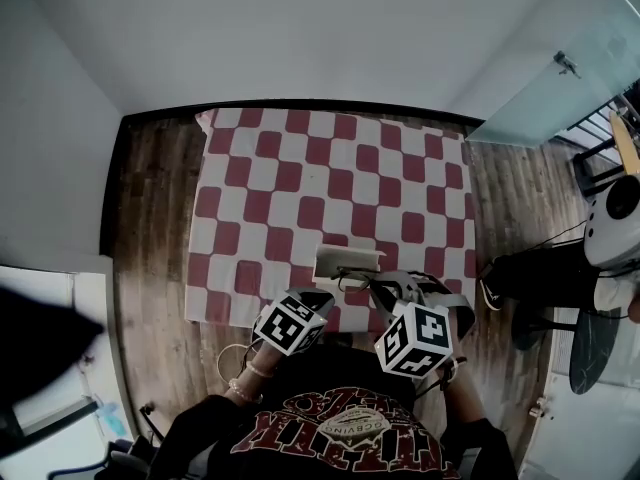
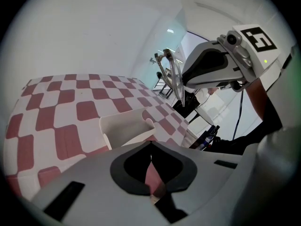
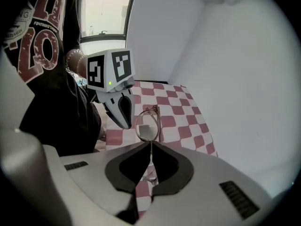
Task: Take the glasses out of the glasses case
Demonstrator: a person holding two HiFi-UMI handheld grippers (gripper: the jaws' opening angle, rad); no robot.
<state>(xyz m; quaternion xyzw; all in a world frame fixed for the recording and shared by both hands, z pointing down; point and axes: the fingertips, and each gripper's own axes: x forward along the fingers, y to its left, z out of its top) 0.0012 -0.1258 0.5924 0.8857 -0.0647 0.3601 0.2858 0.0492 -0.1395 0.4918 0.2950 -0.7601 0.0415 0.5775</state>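
Observation:
The white glasses case stands open on the checkered cloth, just ahead of both grippers. It fills the near middle of the left gripper view as the case. My right gripper is shut on the thin-framed glasses, which are raised above the table near the case. From the left gripper view the glasses hang from the right gripper in the air. My left gripper is shut with nothing in it, close behind the case; in the right gripper view its tips point down beside the glasses.
A red-and-white checkered cloth covers the table, with wood floor around it. White walls close in at the back and left. A chair and dark gear stand at the right. The person's torso is at the near edge.

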